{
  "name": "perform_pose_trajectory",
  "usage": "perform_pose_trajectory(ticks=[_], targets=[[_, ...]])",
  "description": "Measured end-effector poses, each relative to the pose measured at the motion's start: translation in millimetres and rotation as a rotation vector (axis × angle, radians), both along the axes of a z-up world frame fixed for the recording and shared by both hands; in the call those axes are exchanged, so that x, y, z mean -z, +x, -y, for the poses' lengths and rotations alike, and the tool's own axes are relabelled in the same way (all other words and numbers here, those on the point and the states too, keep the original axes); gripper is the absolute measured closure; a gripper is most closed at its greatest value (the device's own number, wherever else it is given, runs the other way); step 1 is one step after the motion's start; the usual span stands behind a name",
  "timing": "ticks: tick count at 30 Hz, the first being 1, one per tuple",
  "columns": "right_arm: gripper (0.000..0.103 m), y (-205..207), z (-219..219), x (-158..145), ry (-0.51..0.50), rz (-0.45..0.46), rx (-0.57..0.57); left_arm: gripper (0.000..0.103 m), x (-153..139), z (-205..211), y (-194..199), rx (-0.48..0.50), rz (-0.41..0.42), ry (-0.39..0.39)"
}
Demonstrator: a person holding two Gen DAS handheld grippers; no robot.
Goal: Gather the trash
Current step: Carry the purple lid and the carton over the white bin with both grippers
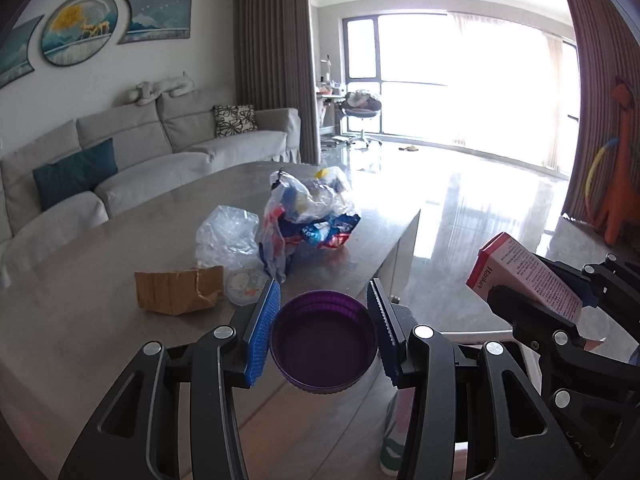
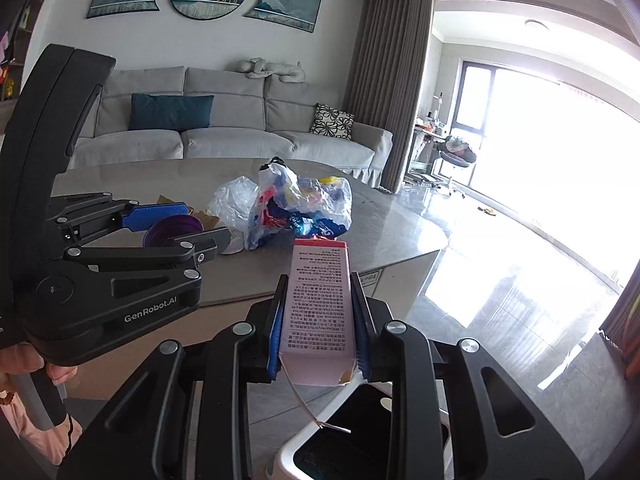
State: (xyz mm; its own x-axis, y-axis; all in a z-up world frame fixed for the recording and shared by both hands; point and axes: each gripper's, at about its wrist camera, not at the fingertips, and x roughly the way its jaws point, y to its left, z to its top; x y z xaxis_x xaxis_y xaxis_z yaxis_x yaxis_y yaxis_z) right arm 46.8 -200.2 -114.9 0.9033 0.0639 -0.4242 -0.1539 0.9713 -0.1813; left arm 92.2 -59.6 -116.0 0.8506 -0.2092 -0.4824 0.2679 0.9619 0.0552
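Observation:
My left gripper [image 1: 323,320] is shut on a purple plastic lid [image 1: 324,344], held above the near edge of the grey table [image 1: 80,312]; the lid also shows in the right wrist view [image 2: 174,229]. My right gripper [image 2: 320,312] is shut on a pink and white carton [image 2: 319,304], held above a white trash bin [image 2: 348,436] on the floor; the carton also shows in the left wrist view [image 1: 524,276]. On the table lie a plastic bag of wrappers [image 1: 308,216], a clear crumpled bag [image 1: 228,236], a torn cardboard piece [image 1: 178,290] and a small round lid [image 1: 246,286].
A grey sofa [image 2: 224,128] stands behind the table. The glossy floor [image 2: 500,280] stretches right toward bright windows. An orange toy [image 1: 620,184] stands by the curtain at far right. The left gripper's body [image 2: 100,280] sits close on the right gripper's left.

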Motion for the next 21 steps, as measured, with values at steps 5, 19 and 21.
perform_pose_trajectory(ticks=[5,19,21], targets=[[0.074,-7,35,8,0.026,-0.018,0.071,0.056,14,45,-3,0.093,-0.032,-0.002],[0.074,-15,110,42,0.062,-0.042,0.231,0.056,57,132,-1,0.26,-0.128,0.04],[0.074,-15,119,47,0.076,-0.052,0.244,0.056,65,140,3,0.269,-0.146,0.044]])
